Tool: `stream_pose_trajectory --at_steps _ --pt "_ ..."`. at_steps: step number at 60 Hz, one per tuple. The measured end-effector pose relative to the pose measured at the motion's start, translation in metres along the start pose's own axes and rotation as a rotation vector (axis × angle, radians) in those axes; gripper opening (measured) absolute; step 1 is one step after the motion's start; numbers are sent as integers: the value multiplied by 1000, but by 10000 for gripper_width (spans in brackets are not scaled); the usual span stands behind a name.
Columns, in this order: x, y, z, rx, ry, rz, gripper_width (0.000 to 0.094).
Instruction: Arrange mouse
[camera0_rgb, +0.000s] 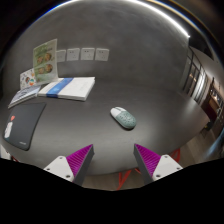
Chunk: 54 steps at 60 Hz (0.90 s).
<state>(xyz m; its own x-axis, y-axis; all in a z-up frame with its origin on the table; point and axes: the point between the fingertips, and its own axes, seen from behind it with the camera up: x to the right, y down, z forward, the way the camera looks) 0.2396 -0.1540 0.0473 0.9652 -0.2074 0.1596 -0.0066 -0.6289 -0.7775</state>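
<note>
A pale green-grey computer mouse (123, 117) lies on the grey table (150, 95), well ahead of my fingers and slightly right of the middle. A dark mouse mat (27, 122) lies on the table to the left of the mouse, with a small white thing (9, 129) on it. My gripper (113, 158) is open and empty, its magenta pads (77, 158) wide apart above the table's near edge. Nothing stands between the fingers.
A stack of books (68, 88) lies behind the mat, with a colourful upright card (45, 58) further back. Papers hang on the far wall (88, 52). A dark chair and furniture (198, 75) stand at the right. A red frame (125, 178) shows below the table edge.
</note>
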Motion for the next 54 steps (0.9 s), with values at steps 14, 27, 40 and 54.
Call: stream_pose_trajectory --at_steps 14,27,40,54 --pt "-25 -27 26 -13 -148 39 847" --pt "-63 -48 15 -28 -244 30 837" --pt "-99 -44 -7 -44 -252 30 820" --pt "-146 -29 -18 -12 -206 139 500"
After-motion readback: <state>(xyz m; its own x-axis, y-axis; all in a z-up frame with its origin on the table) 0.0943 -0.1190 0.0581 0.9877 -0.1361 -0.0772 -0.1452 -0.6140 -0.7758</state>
